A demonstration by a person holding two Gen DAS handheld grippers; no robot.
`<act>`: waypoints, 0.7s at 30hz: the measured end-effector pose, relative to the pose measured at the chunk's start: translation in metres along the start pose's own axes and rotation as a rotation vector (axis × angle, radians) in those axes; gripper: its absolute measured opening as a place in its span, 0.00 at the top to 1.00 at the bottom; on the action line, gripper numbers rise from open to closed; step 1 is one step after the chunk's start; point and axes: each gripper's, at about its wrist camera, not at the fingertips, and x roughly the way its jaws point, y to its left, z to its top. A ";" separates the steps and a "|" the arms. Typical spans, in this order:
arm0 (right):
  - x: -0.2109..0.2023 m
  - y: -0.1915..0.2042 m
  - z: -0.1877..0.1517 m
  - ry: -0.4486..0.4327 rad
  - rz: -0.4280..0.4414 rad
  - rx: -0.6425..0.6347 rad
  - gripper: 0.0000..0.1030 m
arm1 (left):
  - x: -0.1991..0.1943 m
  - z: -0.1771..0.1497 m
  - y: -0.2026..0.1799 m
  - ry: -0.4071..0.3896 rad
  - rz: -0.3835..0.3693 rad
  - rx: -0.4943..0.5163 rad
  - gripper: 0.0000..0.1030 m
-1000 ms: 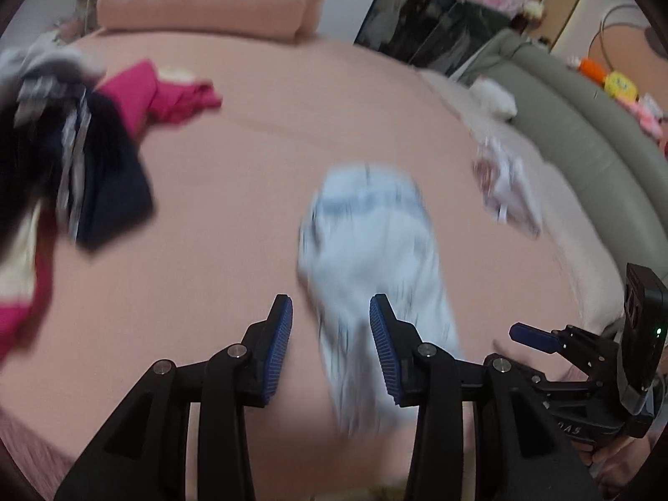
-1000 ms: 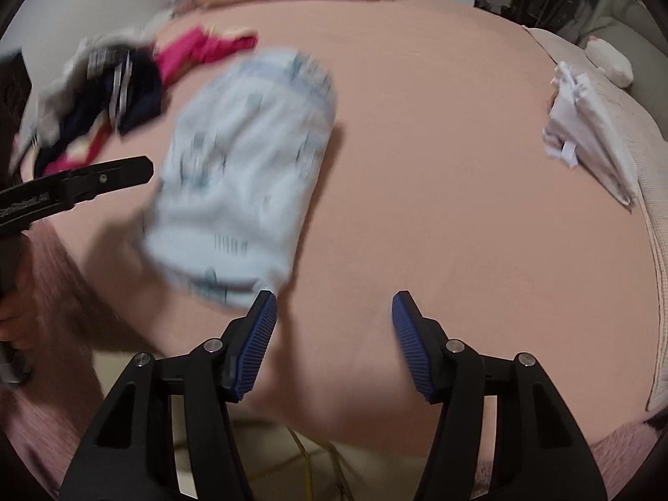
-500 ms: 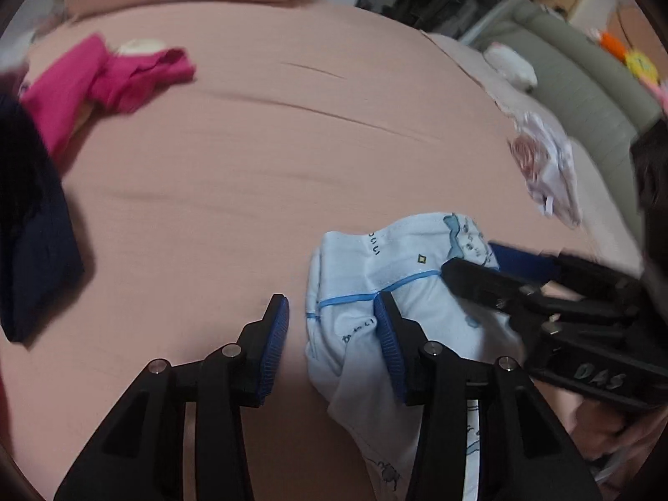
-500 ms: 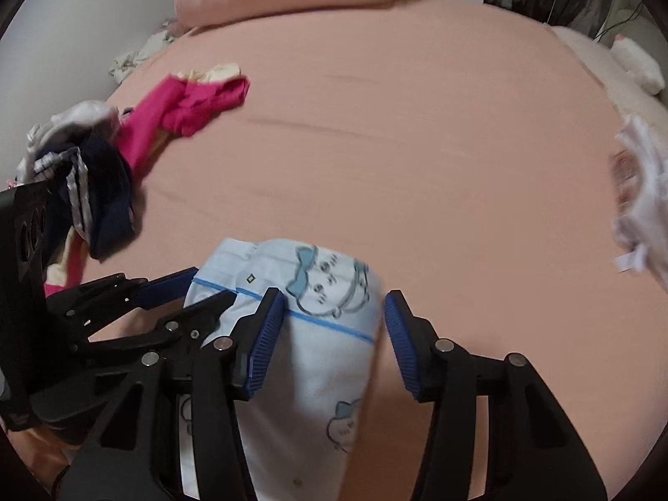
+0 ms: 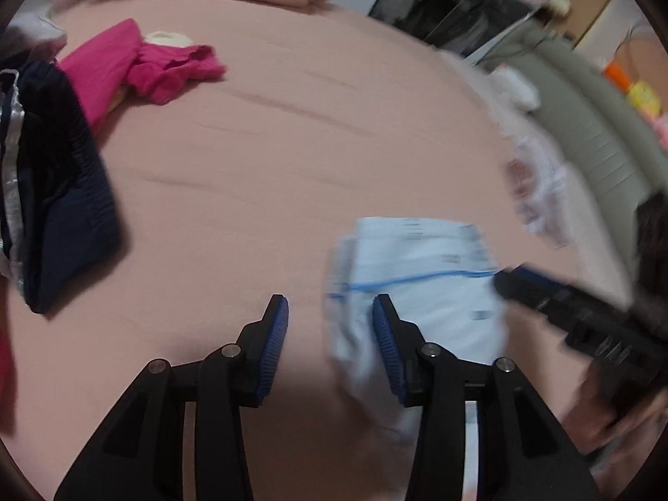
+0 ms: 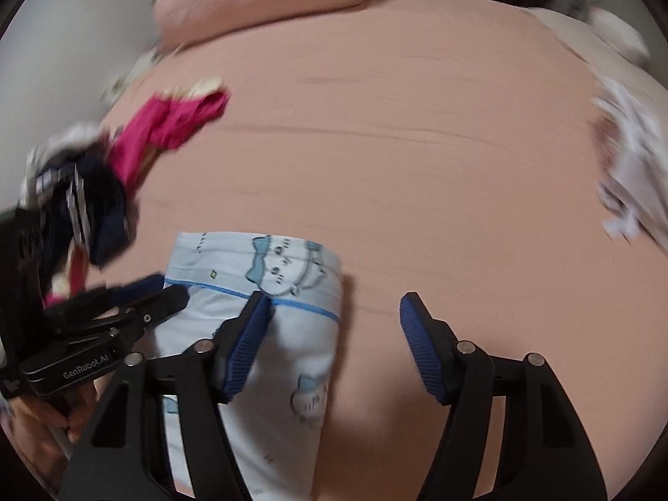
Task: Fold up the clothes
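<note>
- Though the left view is blurred, the pale blue garment (image 5: 421,292) lies flat on the pink bed (image 5: 292,167), just right of the left gripper (image 5: 330,325), whose fingers stand apart, holding nothing.
- From the right view, the right gripper (image 6: 334,321), just widened, straddles the soft printed cloth's right edge unclamped; its long axis runs toward the person.

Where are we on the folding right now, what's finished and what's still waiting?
Possibly done: a white garment set apart at the bed's right edge, too blurred to confirm. In hand: the light blue printed garment lies on the pink sheet, with the left gripper and right gripper both open over it, the right's jaws just widened. Left: the magenta garment and navy garment, heaped unfolded.
</note>
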 end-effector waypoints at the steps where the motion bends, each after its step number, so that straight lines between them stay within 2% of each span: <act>1: -0.008 0.004 -0.005 -0.018 0.001 -0.001 0.39 | -0.005 -0.001 -0.007 -0.012 -0.017 0.022 0.57; 4: -0.018 0.021 -0.026 -0.018 -0.061 -0.088 0.40 | -0.001 -0.010 -0.020 0.007 -0.003 0.073 0.57; 7: -0.007 0.018 -0.050 0.076 -0.107 -0.107 0.41 | 0.016 -0.017 -0.019 0.066 0.057 0.104 0.57; 10: -0.006 0.006 -0.075 0.128 -0.073 -0.053 0.41 | 0.027 -0.015 -0.015 0.085 0.090 0.109 0.54; 12: -0.014 0.008 -0.090 0.137 -0.076 -0.077 0.41 | 0.030 -0.013 -0.014 0.087 0.089 0.100 0.54; 14: -0.023 0.011 -0.104 0.147 -0.080 -0.102 0.41 | 0.030 -0.015 -0.020 0.081 0.113 0.133 0.53; 19: -0.037 0.001 -0.112 0.188 -0.016 -0.069 0.41 | 0.017 -0.021 -0.026 0.045 0.144 0.139 0.54; 21: -0.047 -0.004 -0.106 0.143 0.020 -0.018 0.42 | 0.002 -0.026 -0.033 0.020 0.130 0.154 0.55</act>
